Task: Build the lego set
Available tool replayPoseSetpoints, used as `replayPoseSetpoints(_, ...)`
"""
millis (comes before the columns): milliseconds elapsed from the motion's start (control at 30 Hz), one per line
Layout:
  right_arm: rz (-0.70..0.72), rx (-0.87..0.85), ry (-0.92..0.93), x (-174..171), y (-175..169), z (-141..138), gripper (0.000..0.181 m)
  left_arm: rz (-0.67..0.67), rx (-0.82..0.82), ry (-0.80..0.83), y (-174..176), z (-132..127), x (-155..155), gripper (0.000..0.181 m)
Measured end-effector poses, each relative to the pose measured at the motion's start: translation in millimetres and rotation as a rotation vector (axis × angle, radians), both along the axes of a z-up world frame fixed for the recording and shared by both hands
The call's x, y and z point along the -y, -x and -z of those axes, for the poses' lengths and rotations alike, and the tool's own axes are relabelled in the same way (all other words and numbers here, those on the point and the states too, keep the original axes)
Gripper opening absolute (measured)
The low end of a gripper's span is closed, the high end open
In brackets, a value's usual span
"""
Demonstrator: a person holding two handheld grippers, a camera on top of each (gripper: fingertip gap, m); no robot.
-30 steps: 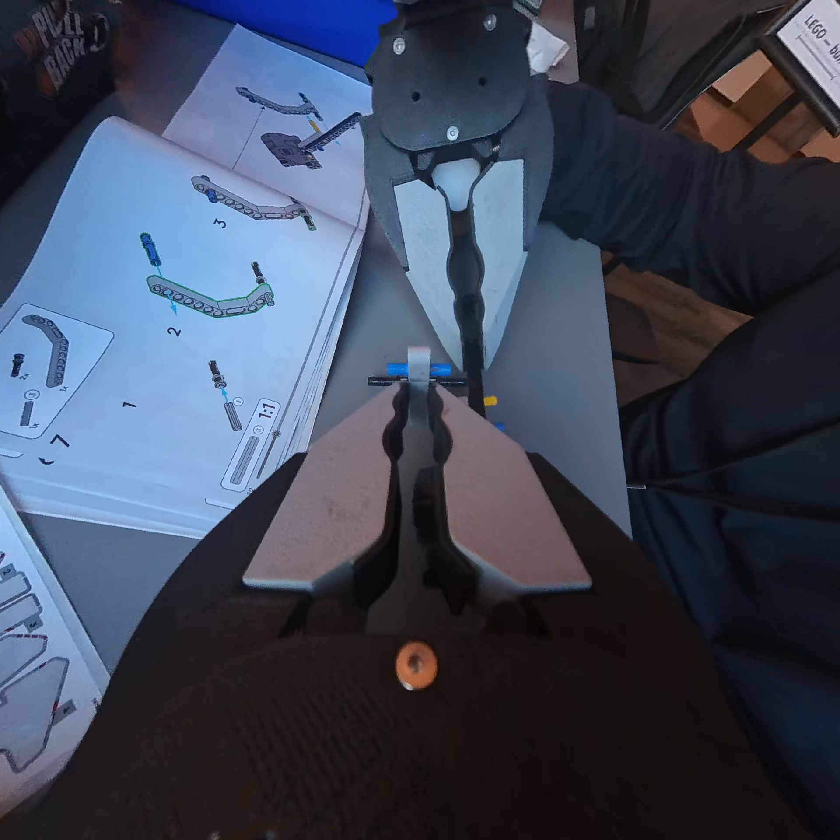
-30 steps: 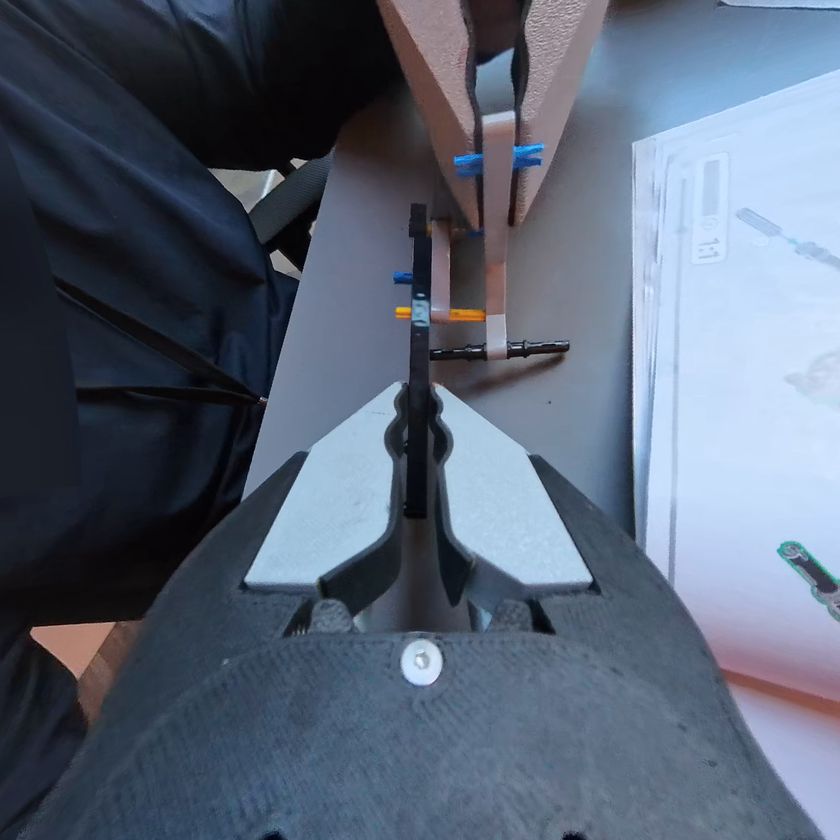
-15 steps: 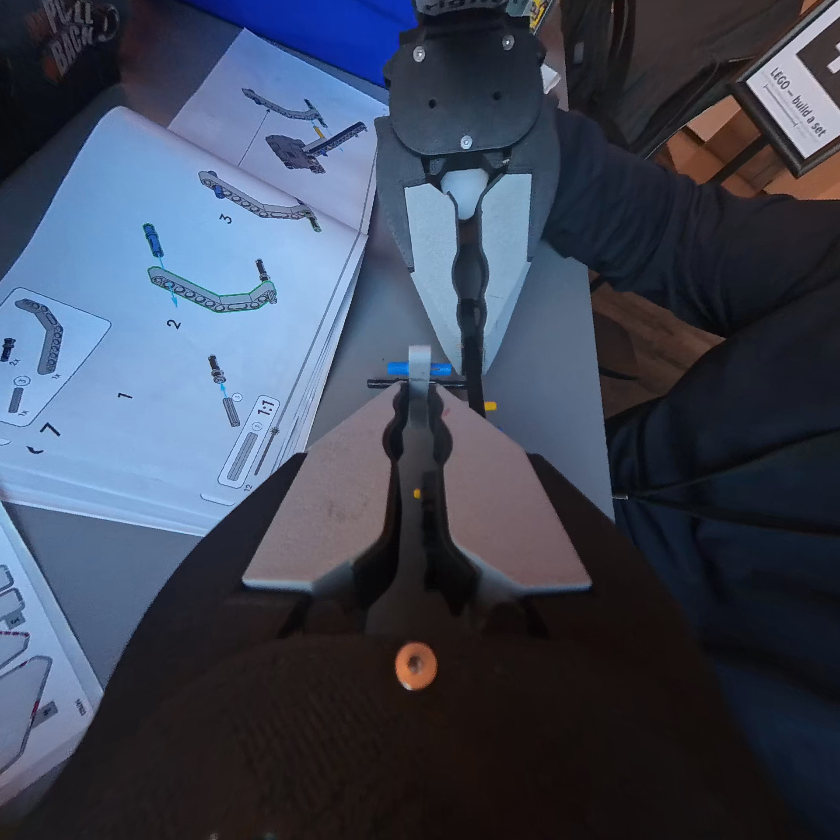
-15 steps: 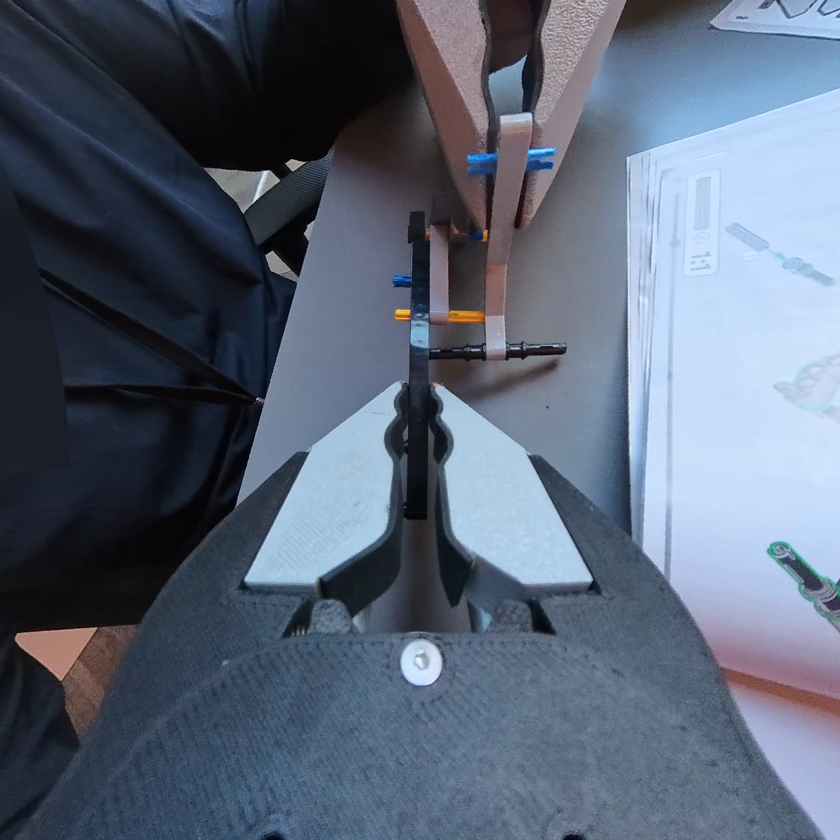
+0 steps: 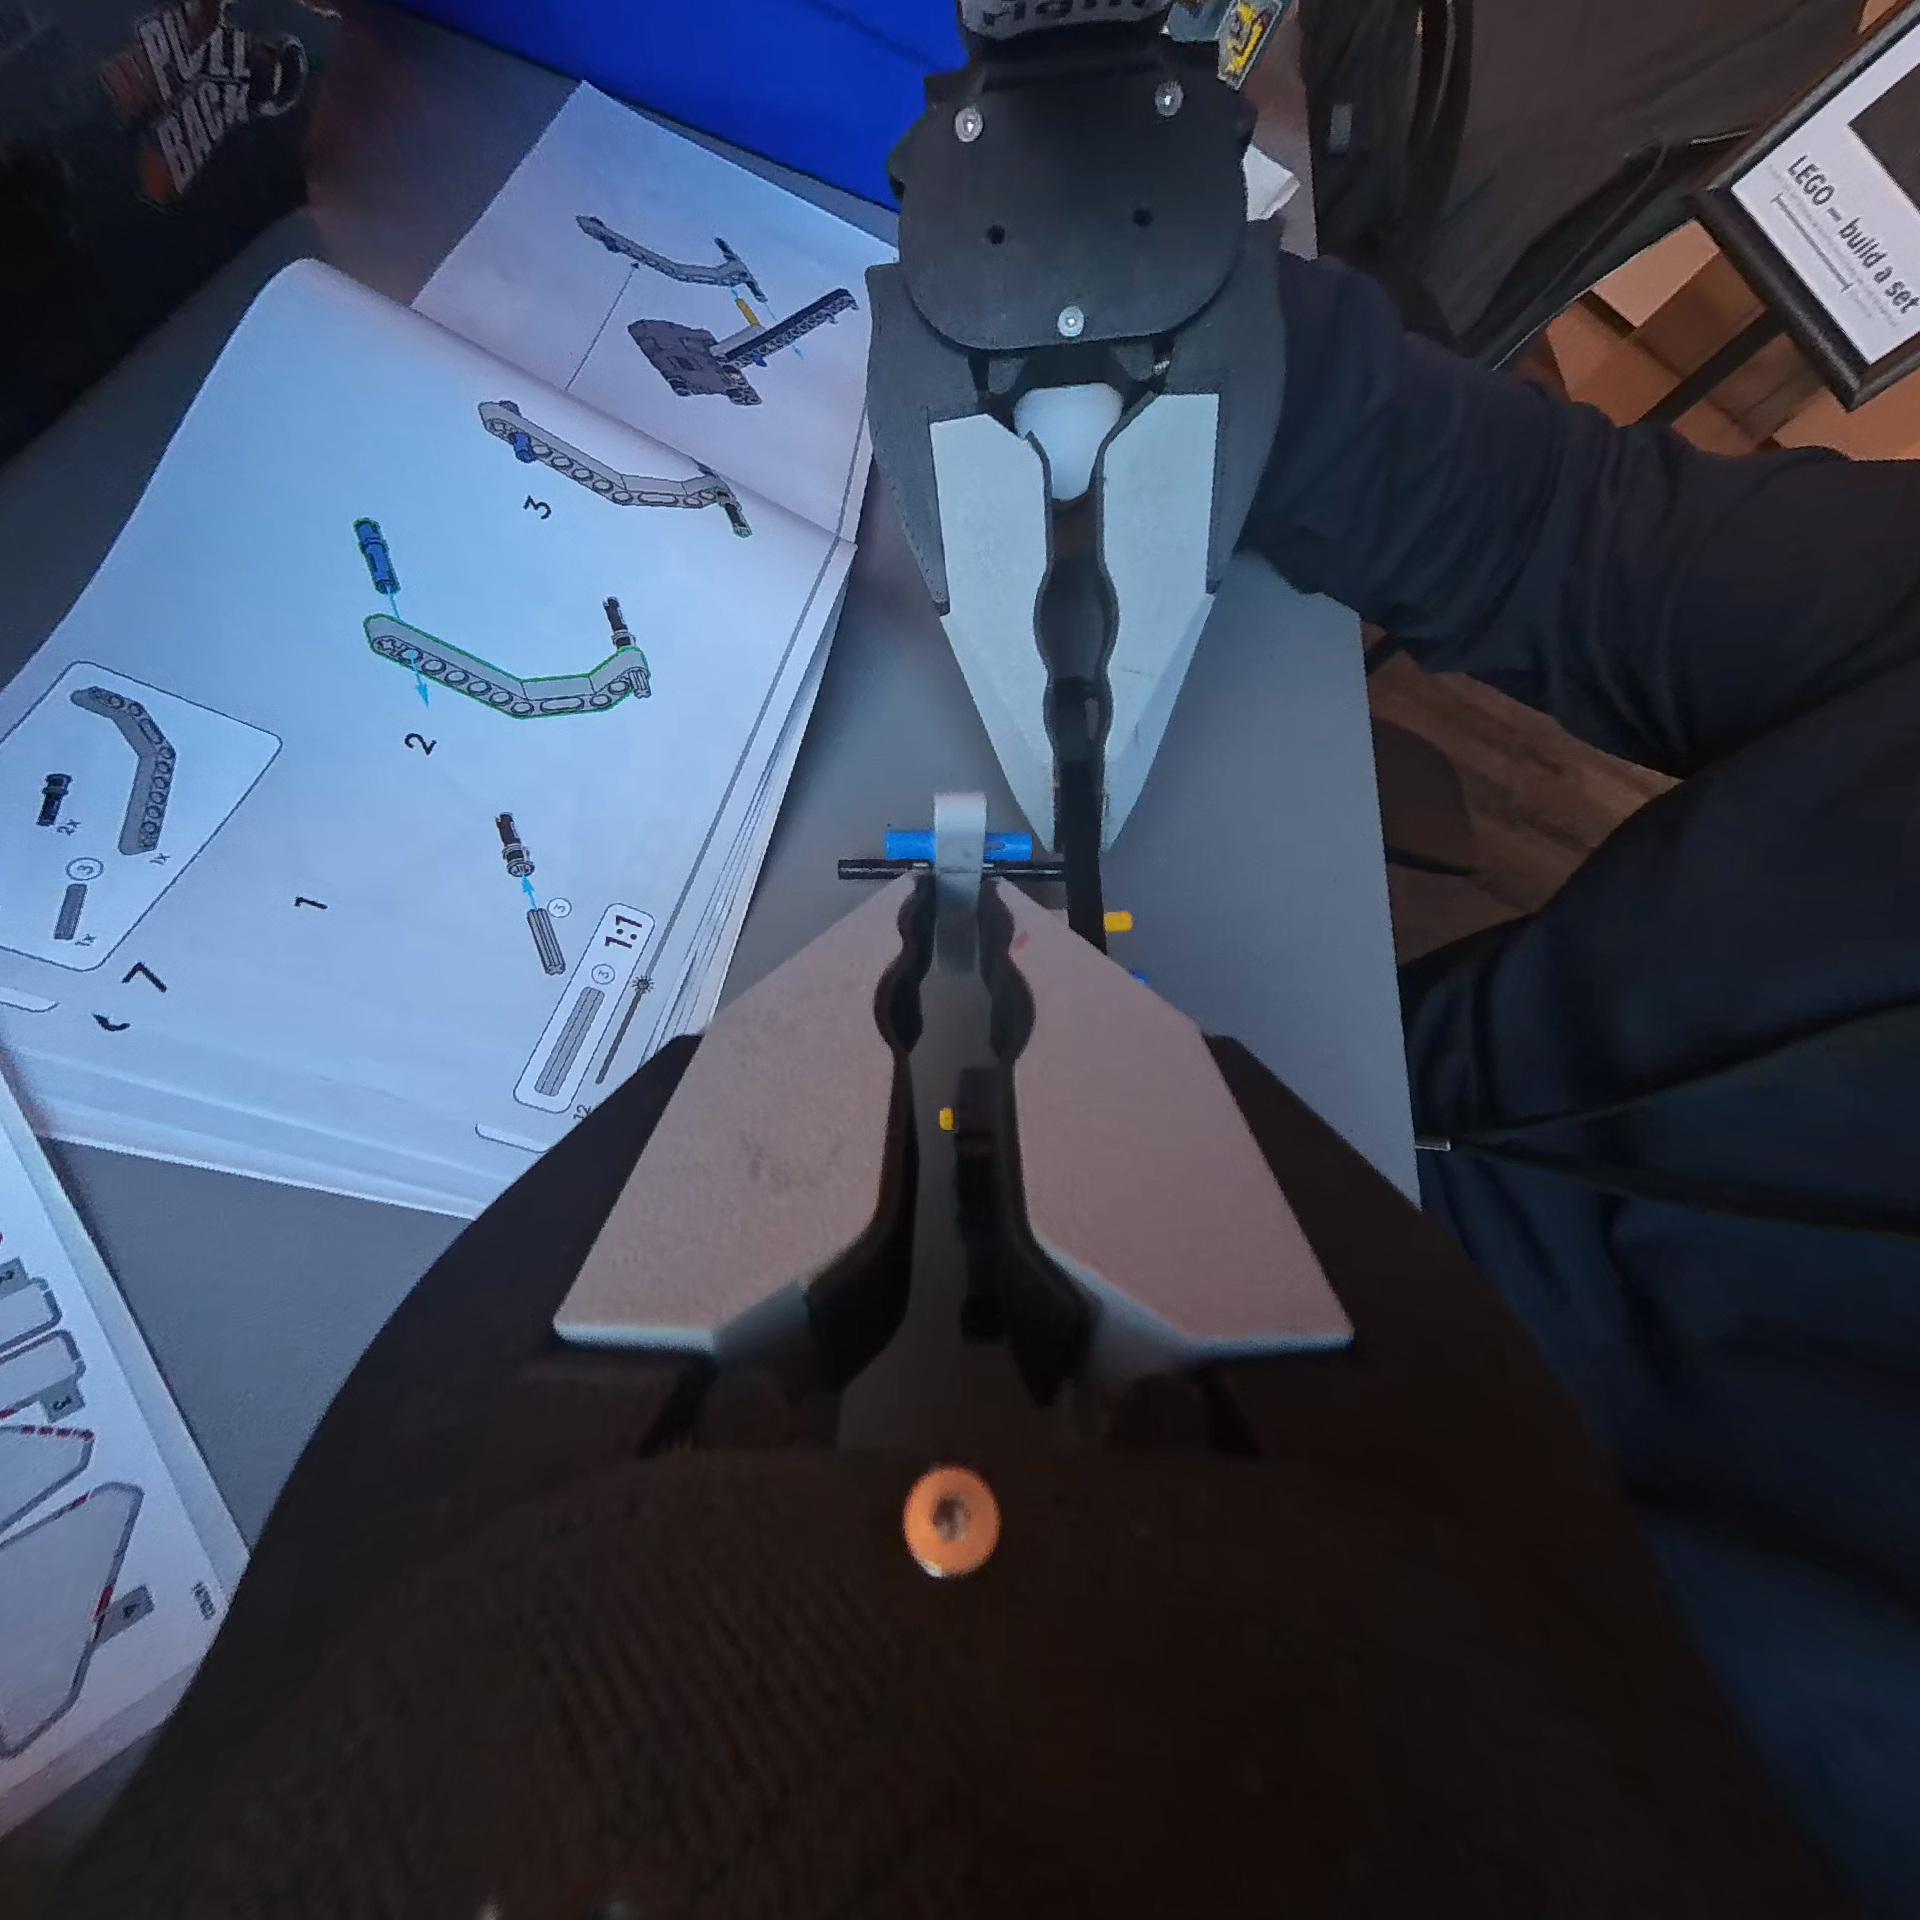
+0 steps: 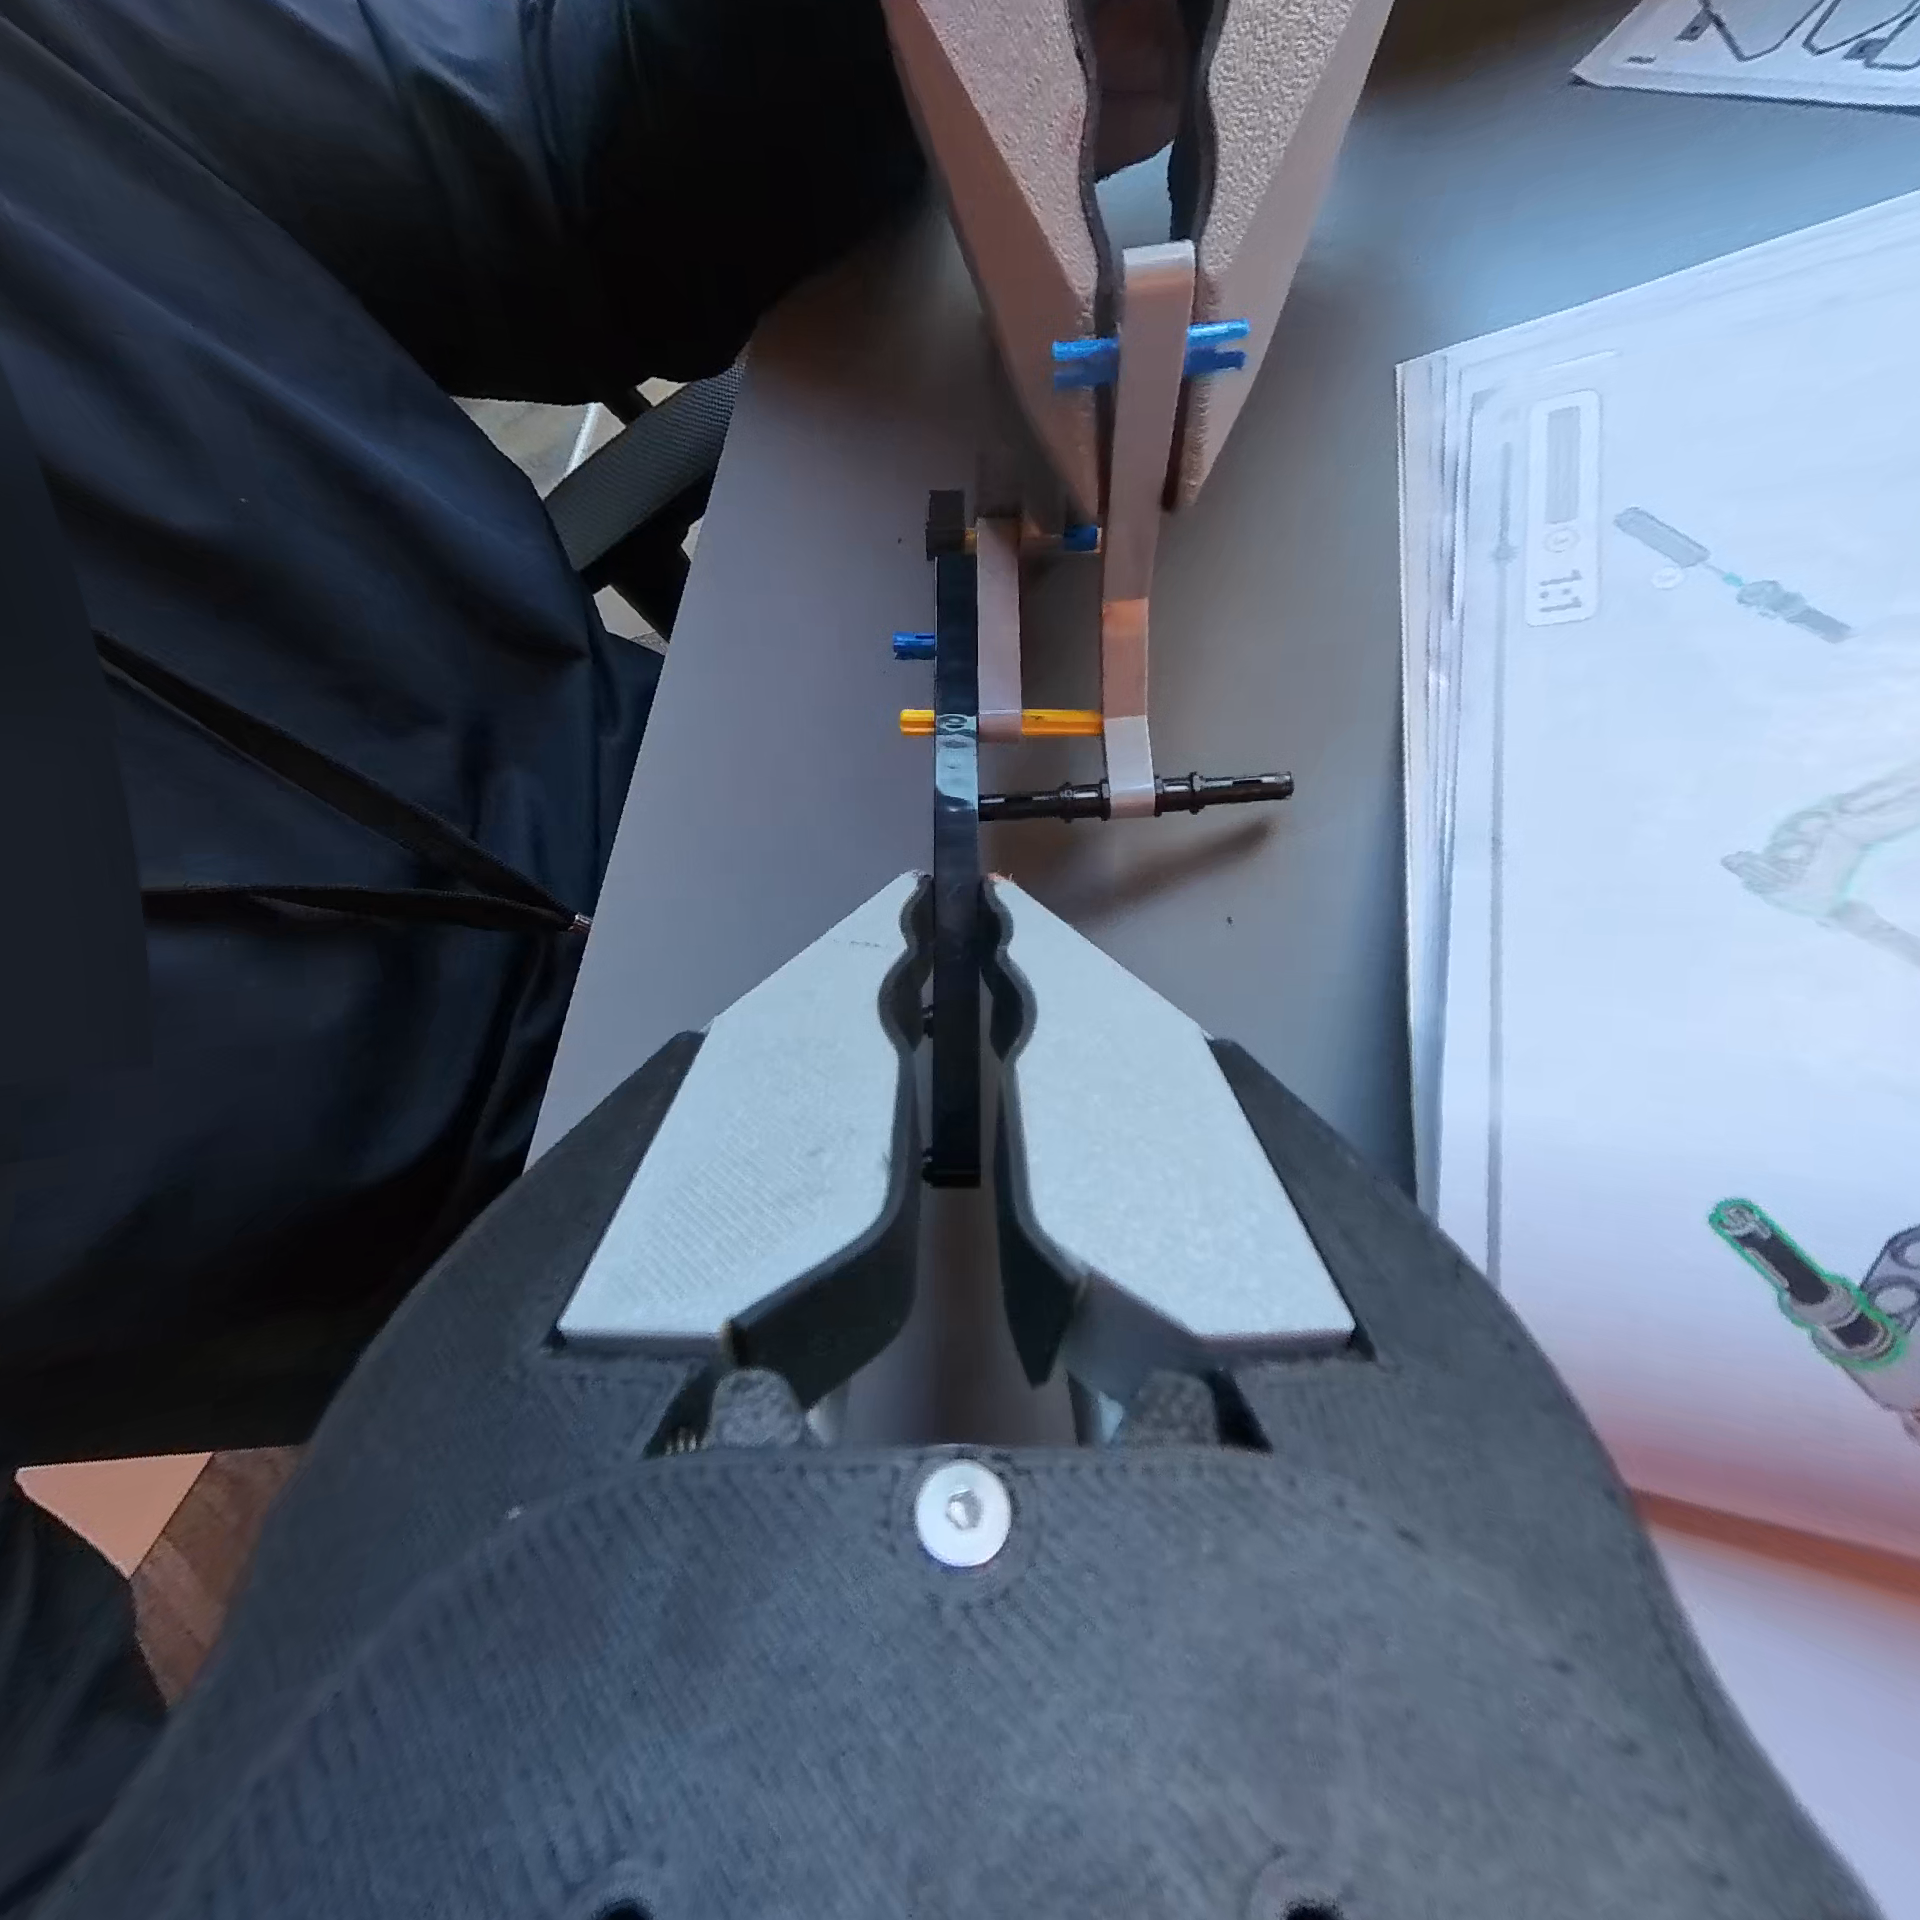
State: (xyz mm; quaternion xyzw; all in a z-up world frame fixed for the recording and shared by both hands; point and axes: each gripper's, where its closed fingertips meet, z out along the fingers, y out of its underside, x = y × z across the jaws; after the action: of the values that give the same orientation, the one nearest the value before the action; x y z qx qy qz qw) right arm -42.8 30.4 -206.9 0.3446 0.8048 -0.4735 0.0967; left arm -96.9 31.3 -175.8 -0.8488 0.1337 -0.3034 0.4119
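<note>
My left gripper (image 5: 956, 894) is shut on a light grey bent beam (image 5: 958, 847), which carries a blue pin (image 5: 909, 842) and a long black axle (image 5: 883, 870). My right gripper (image 6: 956, 883) is shut on a black beam (image 6: 956, 790), seen edge-on. In the right wrist view the grey beam (image 6: 1127, 665) stands parallel to the black beam, a short gap to its right. The yellow axle (image 6: 1060, 722) and the black axle (image 6: 1226, 787) span between them. A second grey beam (image 6: 1000, 634) lies against the black one. The left gripper (image 6: 1138, 499) faces mine from the far side.
An open instruction booklet (image 5: 364, 675) lies on the grey table (image 5: 1278, 831) to the left; it also shows in the right wrist view (image 6: 1683, 727). A sticker sheet (image 5: 52, 1507) lies at the lower left. A person's dark sleeve (image 5: 1558, 540) borders the table edge on the right. My right fingertips sit around 7 cm from my left ones.
The grey beam and the black beam have drawn slightly closer along the axles. Both grippers stay shut on their parts with only small shifts.
</note>
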Motion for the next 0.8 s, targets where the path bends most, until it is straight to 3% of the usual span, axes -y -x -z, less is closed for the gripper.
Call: replayPoseSetpoints(800,-0.018,-0.024,-0.053,0.5,-1.9,7.8,0.006,0.020,-0.064,-0.025,-4.5,0.8,3.9,0.006)
